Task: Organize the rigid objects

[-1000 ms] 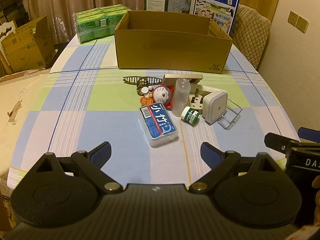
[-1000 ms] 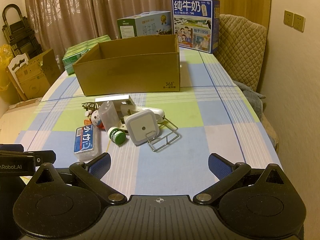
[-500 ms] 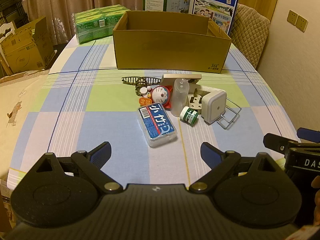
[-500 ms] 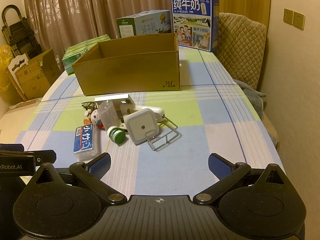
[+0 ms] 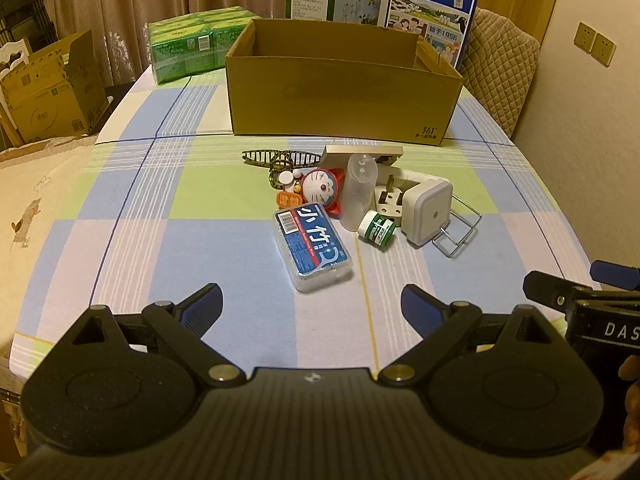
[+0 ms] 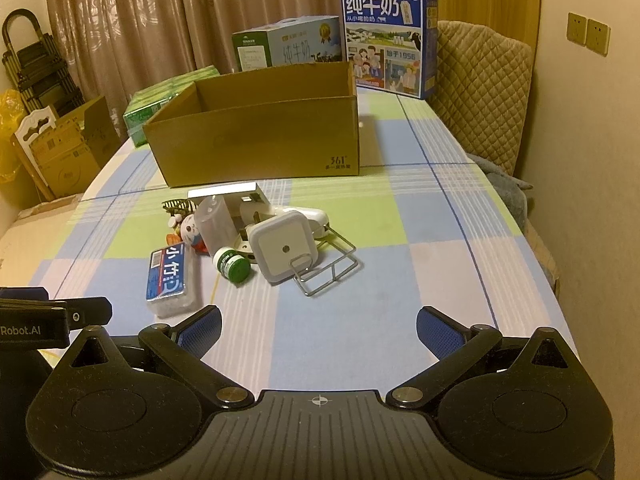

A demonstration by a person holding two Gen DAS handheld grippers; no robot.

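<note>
A heap of small items lies mid-table: a blue-labelled clear case (image 5: 313, 242) (image 6: 171, 277), a Doraemon figure (image 5: 321, 189), a clear bottle (image 5: 359, 192) (image 6: 217, 225), a green-capped jar (image 5: 377, 229) (image 6: 233, 265), a white square night light (image 5: 428, 210) (image 6: 285, 247), a wire rack (image 5: 458, 230) (image 6: 328, 265) and a dark hair clip (image 5: 280, 157). Behind them stands an open cardboard box (image 5: 340, 98) (image 6: 260, 136). My left gripper (image 5: 312, 306) hovers open just short of the blue case. My right gripper (image 6: 318, 326) is open too, short of the night light, holding nothing.
A checked cloth (image 5: 168, 208) covers the table. Green packs (image 5: 188, 46), a green-white carton (image 6: 286, 42) and a blue milk carton (image 6: 386, 40) stand at the far end. A quilted chair (image 6: 486, 92) is on the right, cardboard boxes (image 5: 44, 88) on the left.
Both grippers have crept slightly forward toward the heap; the objects have not moved and both stay open.
</note>
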